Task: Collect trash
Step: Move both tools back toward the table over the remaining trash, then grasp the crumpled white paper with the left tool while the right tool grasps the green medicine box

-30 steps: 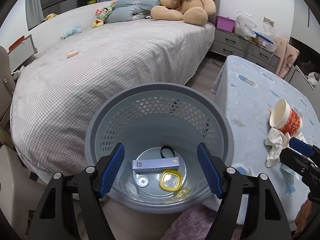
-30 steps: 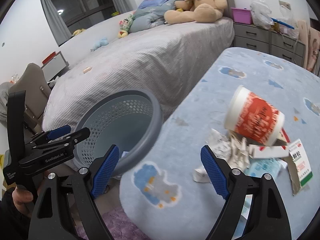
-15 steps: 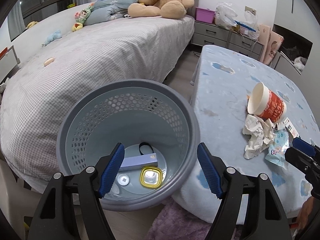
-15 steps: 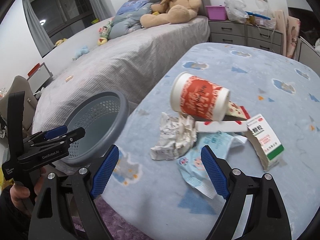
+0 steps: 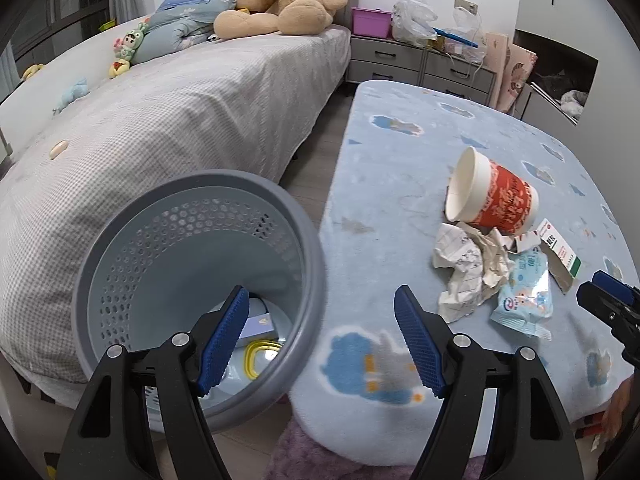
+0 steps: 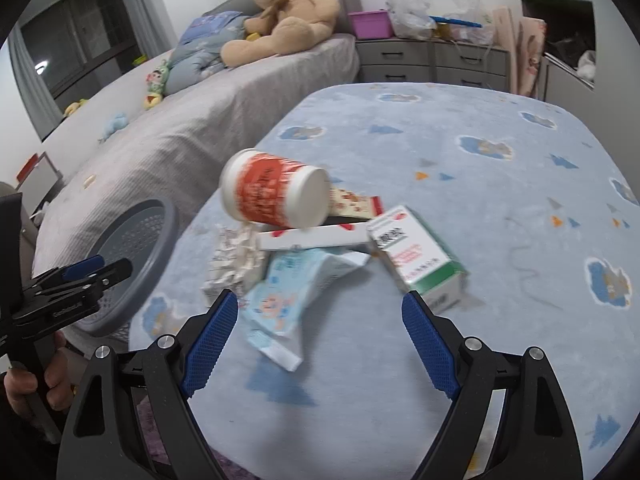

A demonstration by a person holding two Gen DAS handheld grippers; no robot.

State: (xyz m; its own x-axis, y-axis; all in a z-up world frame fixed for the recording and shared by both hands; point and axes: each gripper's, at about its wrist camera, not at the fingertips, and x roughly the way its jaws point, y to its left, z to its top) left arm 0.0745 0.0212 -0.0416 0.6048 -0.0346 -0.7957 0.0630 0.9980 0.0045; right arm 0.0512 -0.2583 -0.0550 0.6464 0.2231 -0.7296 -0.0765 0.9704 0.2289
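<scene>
A pile of trash lies on the blue table [image 6: 500,208]: a red and white paper cup [image 6: 276,194] on its side, crumpled paper [image 6: 236,260], a light blue wipes pack [image 6: 288,292], a flat white box [image 6: 316,236] and a green and white carton [image 6: 416,252]. My right gripper [image 6: 320,340] hangs open just short of the wipes pack, nothing between its fingers. The grey basket [image 5: 132,248] stands on the floor left of the table, with a small box and a yellow-rimmed lid inside. My left gripper [image 5: 320,336] is open over the basket's right rim and the table edge, holding nothing.
A bed [image 5: 160,112] with a teddy bear [image 5: 280,4] and small toys runs behind the basket. Grey drawers [image 5: 400,60] with bags and a pink box stand at the back. A purple rug [image 5: 304,456] lies under the table's near edge.
Both grippers have swung right, away from the basket and toward the table. The trash pile now sits centred before the right gripper; the basket has slid to the left in both views.
</scene>
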